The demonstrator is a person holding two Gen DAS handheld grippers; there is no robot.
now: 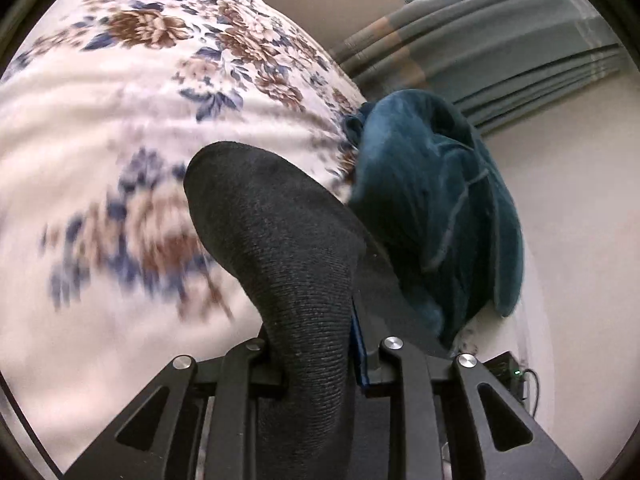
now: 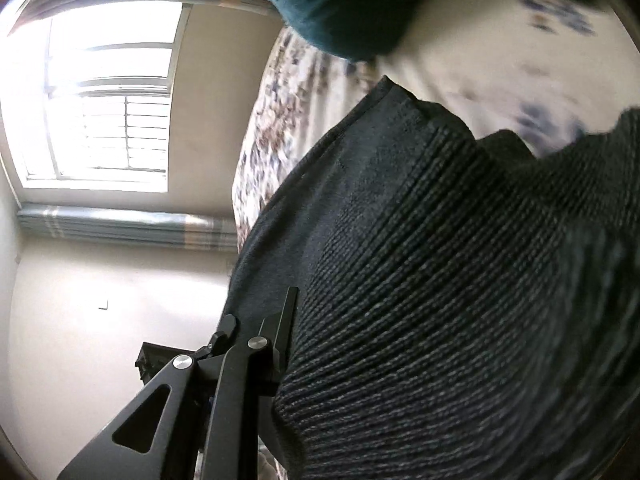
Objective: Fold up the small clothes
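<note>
Two sets of fingers each pinch a part of the same dark knitted sock (image 1: pixel 276 248), which hangs lifted above a flowered bedspread (image 1: pixel 120 92). In the left wrist view, the left gripper (image 1: pixel 320 344) has its black fingers drawn close together on the sock's ribbed cloth; the rounded end of the sock bulges up and forward past them, hiding the fingertips. A thin blue strip shows along the inner edge of the right-hand finger, against the knit. In the right wrist view, the right gripper (image 2: pixel 288 320) clamps another stretch of the sock (image 2: pixel 440 280); only one narrow finger edge shows at the cloth, and the ribbed fabric spreads wide across the right of the picture, covering the other finger. Beyond the sock in the left view, a crumpled teal cloth (image 1: pixel 432 208) lies at the edge of the bedspread. The same teal cloth (image 2: pixel 340 4) sits at the top of the right view, above the bedspread (image 2: pixel 500 52). Farther off are a striped grey curtain (image 1: pixel 500 40), pale walls, and a bright barred window (image 2: pixel 108 100).
</note>
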